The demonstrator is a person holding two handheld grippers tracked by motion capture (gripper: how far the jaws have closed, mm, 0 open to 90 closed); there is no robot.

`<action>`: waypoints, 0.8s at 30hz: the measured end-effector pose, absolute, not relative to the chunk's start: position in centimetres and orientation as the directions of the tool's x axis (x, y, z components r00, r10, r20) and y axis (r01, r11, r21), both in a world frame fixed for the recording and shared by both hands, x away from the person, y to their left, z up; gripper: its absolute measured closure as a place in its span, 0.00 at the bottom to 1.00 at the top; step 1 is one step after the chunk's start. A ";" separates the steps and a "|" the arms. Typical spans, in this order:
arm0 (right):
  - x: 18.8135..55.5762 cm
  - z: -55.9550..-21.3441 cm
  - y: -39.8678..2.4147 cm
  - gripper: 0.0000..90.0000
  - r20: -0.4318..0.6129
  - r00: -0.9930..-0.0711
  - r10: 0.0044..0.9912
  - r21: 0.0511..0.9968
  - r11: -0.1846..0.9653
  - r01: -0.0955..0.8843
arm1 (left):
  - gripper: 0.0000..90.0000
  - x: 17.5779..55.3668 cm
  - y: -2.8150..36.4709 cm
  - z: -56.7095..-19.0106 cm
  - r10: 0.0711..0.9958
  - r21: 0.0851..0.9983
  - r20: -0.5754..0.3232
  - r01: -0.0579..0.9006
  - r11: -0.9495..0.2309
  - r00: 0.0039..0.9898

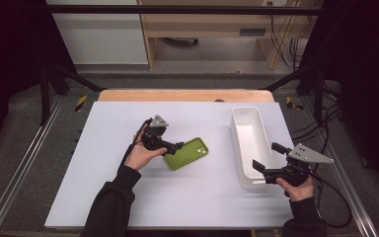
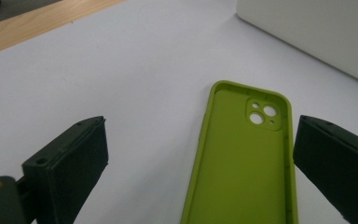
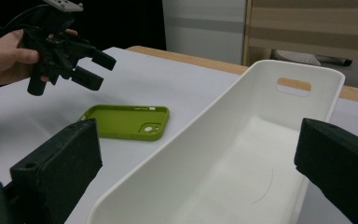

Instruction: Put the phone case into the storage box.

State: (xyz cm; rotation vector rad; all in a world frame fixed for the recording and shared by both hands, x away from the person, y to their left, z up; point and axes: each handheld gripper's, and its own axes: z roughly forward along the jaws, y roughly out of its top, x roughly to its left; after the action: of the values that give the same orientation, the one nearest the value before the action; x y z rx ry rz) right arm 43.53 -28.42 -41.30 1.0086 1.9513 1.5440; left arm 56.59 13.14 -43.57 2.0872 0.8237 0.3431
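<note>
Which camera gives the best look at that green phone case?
The left gripper view: the green phone case lies close, open side up, camera cutout clear. The high view shows it small; the right gripper view shows it whole but low and farther off.

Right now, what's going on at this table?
A person is working with a gripper in each hand. The left gripper hangs open just above a green phone case that lies hollow side up on the white table, not yet gripped. The right gripper is open too, its jaws to either side of the near end of an empty white bin without closing on it. The case looks likely to go into the bin.
</note>
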 end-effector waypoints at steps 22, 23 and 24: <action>43.5 -41.3 -28.4 0.01 0.090 -0.629 0.772 0.958 0.105 0.266 | 0.28 57.5 12.1 -45.9 0.642 0.751 -0.057 0.457 -0.478 0.765; 43.5 -41.3 -28.5 0.01 0.086 -0.630 0.772 0.959 0.106 0.261 | 0.29 57.5 12.1 -46.1 0.640 0.742 -0.050 0.457 -0.490 0.767; 43.5 -41.3 -28.5 0.01 0.087 -0.629 0.772 0.959 0.105 0.262 | 0.30 57.5 12.1 -46.1 0.642 0.736 -0.046 0.460 -0.496 0.766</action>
State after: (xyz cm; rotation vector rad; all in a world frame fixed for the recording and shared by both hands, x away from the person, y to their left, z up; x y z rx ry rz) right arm 43.54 -28.50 -41.28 1.0061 1.9487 1.5433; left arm 57.50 12.09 -46.14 2.1828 0.8190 0.2994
